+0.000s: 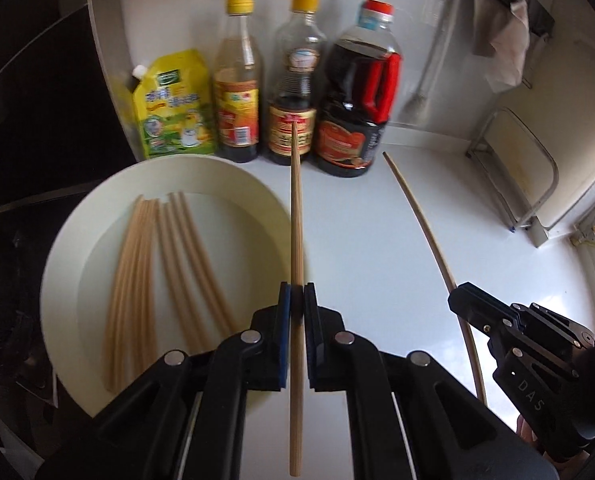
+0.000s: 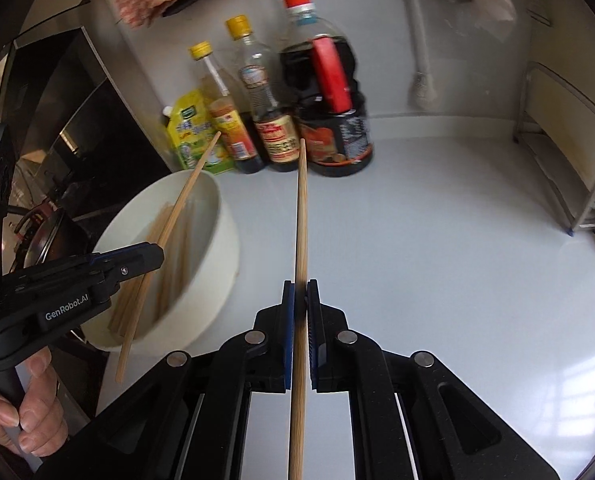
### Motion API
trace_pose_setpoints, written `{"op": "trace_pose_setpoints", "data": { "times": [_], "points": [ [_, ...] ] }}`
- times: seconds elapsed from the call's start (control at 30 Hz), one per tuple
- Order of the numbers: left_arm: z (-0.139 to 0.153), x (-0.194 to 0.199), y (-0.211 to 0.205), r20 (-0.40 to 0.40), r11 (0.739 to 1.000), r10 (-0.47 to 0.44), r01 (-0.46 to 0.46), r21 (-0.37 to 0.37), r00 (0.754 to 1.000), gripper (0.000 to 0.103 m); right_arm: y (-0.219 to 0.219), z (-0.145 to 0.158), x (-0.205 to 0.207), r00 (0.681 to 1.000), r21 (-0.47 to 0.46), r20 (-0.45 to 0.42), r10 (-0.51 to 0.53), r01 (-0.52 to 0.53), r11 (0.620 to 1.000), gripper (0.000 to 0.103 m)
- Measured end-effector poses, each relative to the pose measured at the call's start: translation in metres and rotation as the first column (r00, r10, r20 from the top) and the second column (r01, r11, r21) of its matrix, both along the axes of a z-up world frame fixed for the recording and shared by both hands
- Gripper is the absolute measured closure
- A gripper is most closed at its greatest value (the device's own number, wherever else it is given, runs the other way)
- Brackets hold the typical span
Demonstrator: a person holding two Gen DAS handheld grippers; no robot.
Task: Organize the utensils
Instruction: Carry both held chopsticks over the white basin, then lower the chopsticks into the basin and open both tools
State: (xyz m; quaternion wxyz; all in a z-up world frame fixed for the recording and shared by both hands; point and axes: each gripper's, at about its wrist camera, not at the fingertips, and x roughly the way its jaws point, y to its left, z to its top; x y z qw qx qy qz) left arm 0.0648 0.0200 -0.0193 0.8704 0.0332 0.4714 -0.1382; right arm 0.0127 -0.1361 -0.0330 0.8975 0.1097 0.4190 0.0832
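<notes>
A white plate (image 1: 77, 256) on the white counter holds several wooden chopsticks (image 1: 137, 280). My left gripper (image 1: 296, 292) is shut on one chopstick (image 1: 296, 208), held above the plate's right rim and pointing at the bottles. My right gripper (image 2: 300, 288) is shut on another chopstick (image 2: 301, 208), held over the counter to the right of the plate (image 2: 217, 216). The right gripper (image 1: 457, 294) and its chopstick (image 1: 421, 220) also show in the left wrist view. The left gripper (image 2: 157, 254) and its chopstick (image 2: 177, 208) also show in the right wrist view.
Three sauce bottles (image 1: 297, 80) and a yellow-green pouch (image 1: 173, 108) stand at the back against the wall. A metal rack with a cutting board (image 2: 569, 140) stands at the right. A dark stove area (image 2: 57, 140) lies left of the plate.
</notes>
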Motion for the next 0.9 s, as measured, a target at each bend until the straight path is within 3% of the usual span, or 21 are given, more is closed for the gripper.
{"op": "trace_pose_setpoints", "data": {
  "times": [0.23, 0.43, 0.7, 0.8, 0.9],
  "points": [
    [-0.017, 0.029, 0.086, -0.026, 0.993, 0.116, -0.115, 0.038, 0.993, 0.096, 0.09, -0.012, 0.049, 0.992, -0.002, -0.04, 0.121, -0.122, 0.993, 0.097],
    [-0.04, 0.055, 0.125, -0.074, 0.988, 0.149, -0.146, 0.048, 0.986, 0.096, 0.133, -0.031, 0.085, 0.98, -0.004, -0.113, 0.166, -0.168, 0.986, 0.097],
    [-0.061, 0.075, 0.133, -0.135, 0.989, 0.147, -0.143, 0.043, 0.98, 0.095, 0.15, -0.046, 0.107, 0.971, -0.007, -0.173, 0.165, -0.169, 0.986, 0.096],
    [-0.062, 0.078, 0.135, -0.135, 0.988, 0.155, -0.151, 0.043, 0.979, 0.082, 0.146, -0.046, 0.106, 0.976, -0.013, -0.16, 0.15, -0.154, 0.988, 0.087],
    [-0.063, 0.079, 0.139, -0.143, 0.985, 0.169, -0.164, 0.044, 0.975, 0.077, 0.143, -0.045, 0.104, 0.978, -0.01, -0.161, 0.135, -0.138, 0.99, 0.087]
  ]
}}
